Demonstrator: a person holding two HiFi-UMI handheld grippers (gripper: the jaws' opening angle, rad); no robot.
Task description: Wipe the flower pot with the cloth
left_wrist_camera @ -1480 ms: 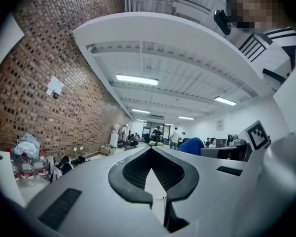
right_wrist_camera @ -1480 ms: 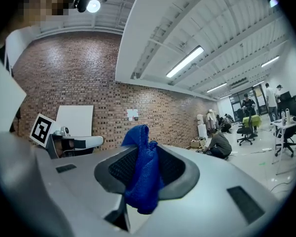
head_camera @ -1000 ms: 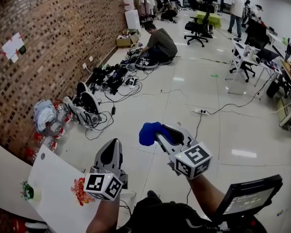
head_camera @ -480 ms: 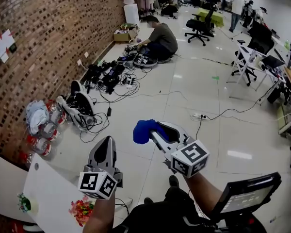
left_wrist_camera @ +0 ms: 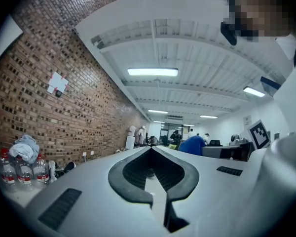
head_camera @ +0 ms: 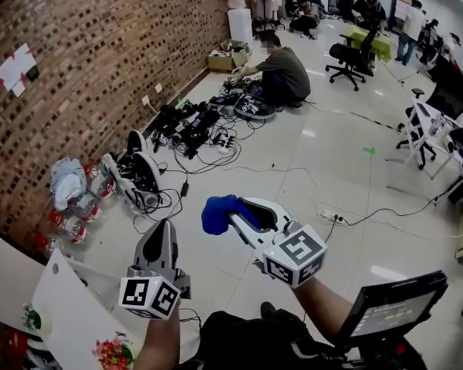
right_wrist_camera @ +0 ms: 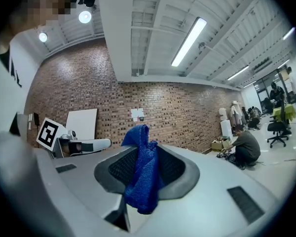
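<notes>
My right gripper point(head_camera: 233, 216) is shut on a bunched blue cloth point(head_camera: 217, 212), held in the air over the tiled floor. In the right gripper view the cloth point(right_wrist_camera: 143, 174) hangs out between the jaws of this gripper point(right_wrist_camera: 147, 149). To its left, the left gripper point(head_camera: 163, 228) is shut with nothing in it; in its own view the left gripper point(left_wrist_camera: 151, 150) has its jaws together. A pot of red and yellow flowers point(head_camera: 112, 353) stands on the white table point(head_camera: 69, 307) at the lower left, below both grippers. A small green plant point(head_camera: 29, 318) sits at the table's left edge.
Water bottles and bags point(head_camera: 77, 199) lie along the brick wall. Cables and gear point(head_camera: 189, 126) spread over the floor near a seated person point(head_camera: 284, 68). A monitor point(head_camera: 390, 311) stands at the lower right. Office chairs point(head_camera: 355, 52) and desks are farther back.
The view has swung, so the white table and flowers have slid toward the lower left corner. Both grippers keep roughly their places, and the cloth stays held.
</notes>
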